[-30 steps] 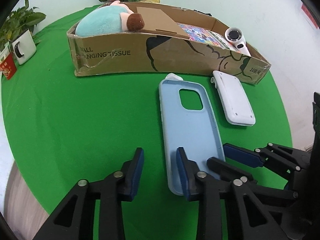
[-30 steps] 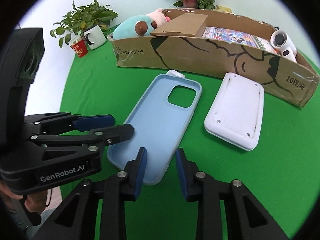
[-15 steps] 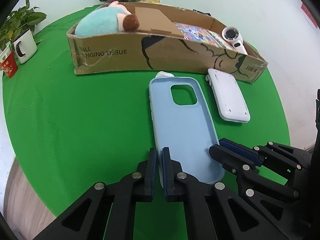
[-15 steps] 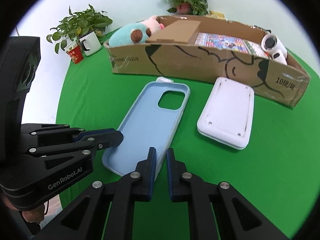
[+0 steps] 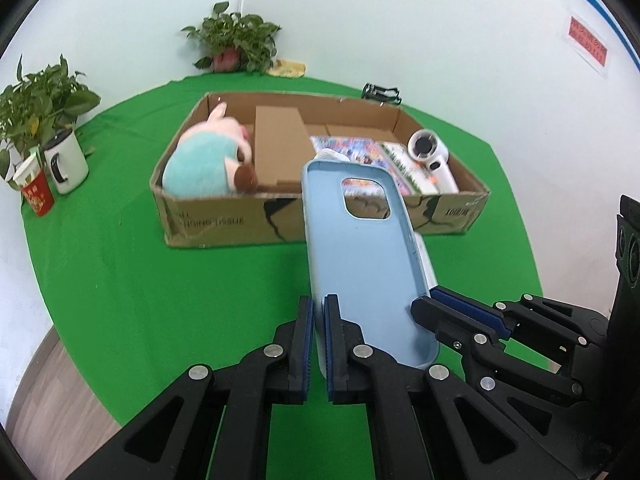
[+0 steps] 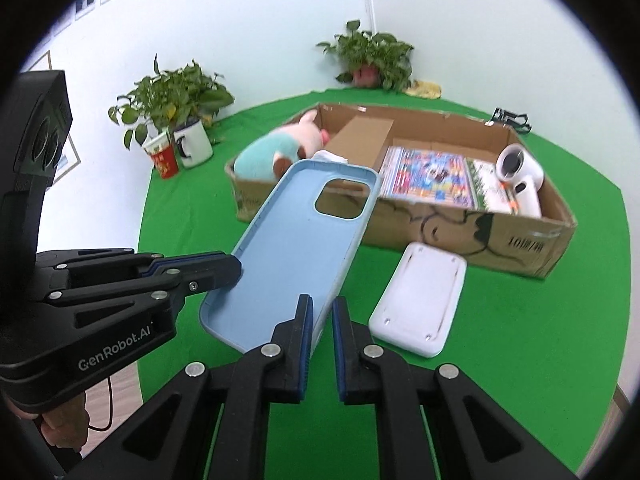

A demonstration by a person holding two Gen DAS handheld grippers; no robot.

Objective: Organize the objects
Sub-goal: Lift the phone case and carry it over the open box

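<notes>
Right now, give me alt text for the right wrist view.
Two black grippers, the right gripper and left gripper, each clamp an edge of a light blue phone case, holding it above a green table. Behind it sit a white device and a cardboard box holding a plush toy, booklets and a handheld fan.

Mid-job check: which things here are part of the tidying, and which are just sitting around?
In play: blue phone case, gripped by left gripper and right gripper; cardboard box; white flat device.

Idle: potted plants, white mug, red cup.
</notes>
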